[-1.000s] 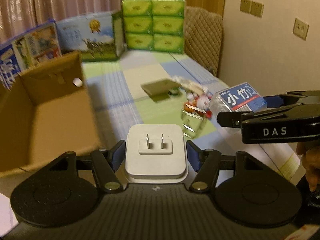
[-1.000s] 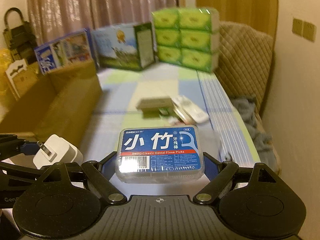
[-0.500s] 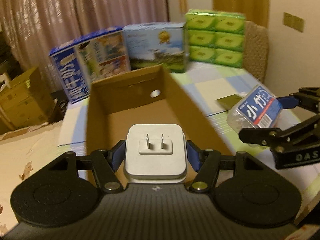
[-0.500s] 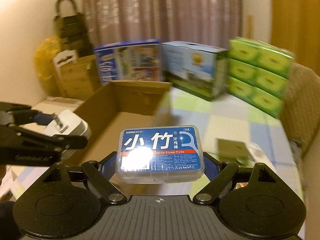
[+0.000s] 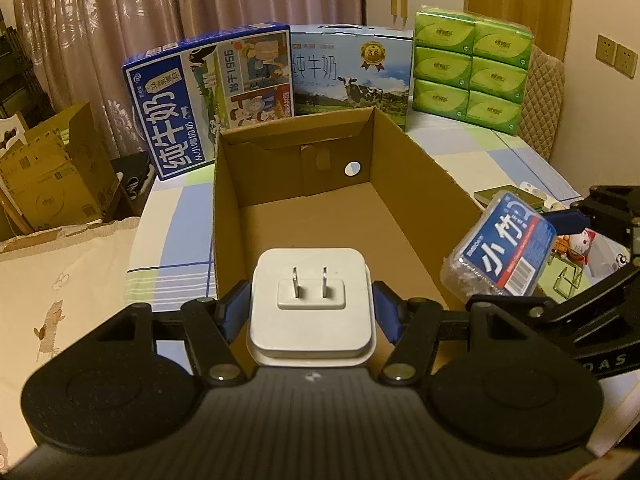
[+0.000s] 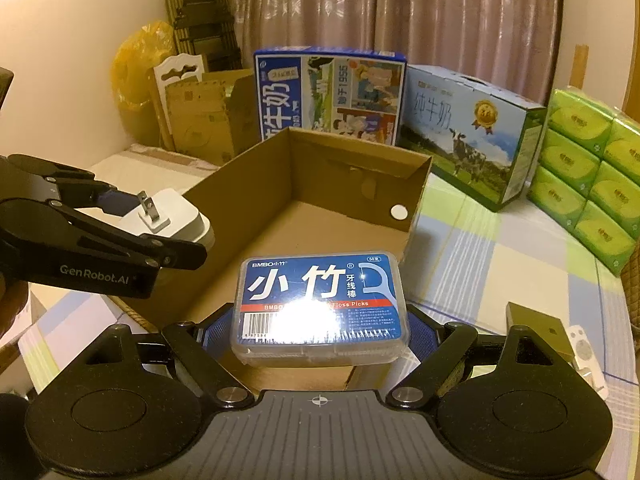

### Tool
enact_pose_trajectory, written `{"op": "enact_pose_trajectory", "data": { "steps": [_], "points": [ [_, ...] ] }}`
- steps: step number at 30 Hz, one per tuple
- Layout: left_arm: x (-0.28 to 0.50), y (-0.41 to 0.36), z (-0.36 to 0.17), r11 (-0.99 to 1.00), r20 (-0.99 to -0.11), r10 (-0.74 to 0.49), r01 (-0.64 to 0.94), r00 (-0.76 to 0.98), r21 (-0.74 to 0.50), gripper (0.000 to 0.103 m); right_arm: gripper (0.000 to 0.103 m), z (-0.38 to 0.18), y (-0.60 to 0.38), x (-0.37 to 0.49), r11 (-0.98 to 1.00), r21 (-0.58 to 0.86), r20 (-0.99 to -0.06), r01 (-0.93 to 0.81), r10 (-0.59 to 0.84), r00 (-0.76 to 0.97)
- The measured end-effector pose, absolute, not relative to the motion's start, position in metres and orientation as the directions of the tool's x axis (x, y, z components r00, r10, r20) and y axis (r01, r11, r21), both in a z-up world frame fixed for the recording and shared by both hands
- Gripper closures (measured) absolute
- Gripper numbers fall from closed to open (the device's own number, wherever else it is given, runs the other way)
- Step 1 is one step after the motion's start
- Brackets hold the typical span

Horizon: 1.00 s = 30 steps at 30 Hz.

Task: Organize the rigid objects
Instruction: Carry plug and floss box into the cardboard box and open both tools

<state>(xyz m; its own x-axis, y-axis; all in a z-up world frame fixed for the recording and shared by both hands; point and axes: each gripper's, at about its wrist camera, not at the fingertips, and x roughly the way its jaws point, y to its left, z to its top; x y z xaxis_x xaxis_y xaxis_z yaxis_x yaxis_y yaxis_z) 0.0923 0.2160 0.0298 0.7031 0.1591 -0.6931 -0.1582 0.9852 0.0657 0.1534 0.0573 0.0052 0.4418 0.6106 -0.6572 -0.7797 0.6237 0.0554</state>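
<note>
My left gripper (image 5: 310,312) is shut on a white plug adapter (image 5: 310,300), prongs facing up, held over the near end of an open brown cardboard box (image 5: 416,176). My right gripper (image 6: 320,328) is shut on a clear box of dental floss picks (image 6: 320,300) with a blue label, held over the box's near right corner (image 6: 416,184). In the left wrist view the floss box (image 5: 504,252) hangs beside the cardboard box's right wall. In the right wrist view the adapter (image 6: 168,216) and left gripper (image 6: 160,232) sit at the left. The cardboard box is empty inside.
Two milk cartons (image 5: 212,96) (image 5: 352,72) and stacked green tissue packs (image 5: 472,68) stand behind the box on a checked bedsheet (image 6: 500,264). A small dark box (image 6: 536,328), a white remote (image 6: 584,348) and small toys (image 5: 576,244) lie to the right. Cardboard cartons (image 5: 52,168) stand at the far left.
Both grippers swung left from the scattered items to the cardboard box, each carrying its object. The box now lies straight ahead of both cameras.
</note>
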Motion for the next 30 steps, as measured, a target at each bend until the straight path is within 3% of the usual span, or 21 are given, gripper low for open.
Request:
{"op": "enact_pose_trajectory", "data": {
  "steps": [3,6,18,30],
  "points": [
    [0.092,0.215,0.028,0.986,-0.694,0.151,-0.156,0.704,0.056,0.043,0.02,0.004,0.057,0.154,0.624,0.052,-0.651,-0.78,0.613,0.447],
    [0.091,0.215,0.03,0.983,-0.686,0.164,-0.172,0.709,0.058,0.032,0.019,0.004,0.058,0.155,0.625,0.059,-0.644,-0.778,0.619,0.449],
    [0.066,0.206,0.056,0.975,-0.647,0.189,-0.218,0.739,0.035,0.032,0.015,0.025,0.023,0.146,0.69,0.12,-0.59,-0.714,0.628,0.508],
    [0.05,0.123,0.082,0.994,-0.603,0.042,-0.092,0.797,-0.051,0.032,0.015,0.033,-0.104,0.103,0.859,0.127,-0.583,-0.496,0.469,0.664]
  ]
}}
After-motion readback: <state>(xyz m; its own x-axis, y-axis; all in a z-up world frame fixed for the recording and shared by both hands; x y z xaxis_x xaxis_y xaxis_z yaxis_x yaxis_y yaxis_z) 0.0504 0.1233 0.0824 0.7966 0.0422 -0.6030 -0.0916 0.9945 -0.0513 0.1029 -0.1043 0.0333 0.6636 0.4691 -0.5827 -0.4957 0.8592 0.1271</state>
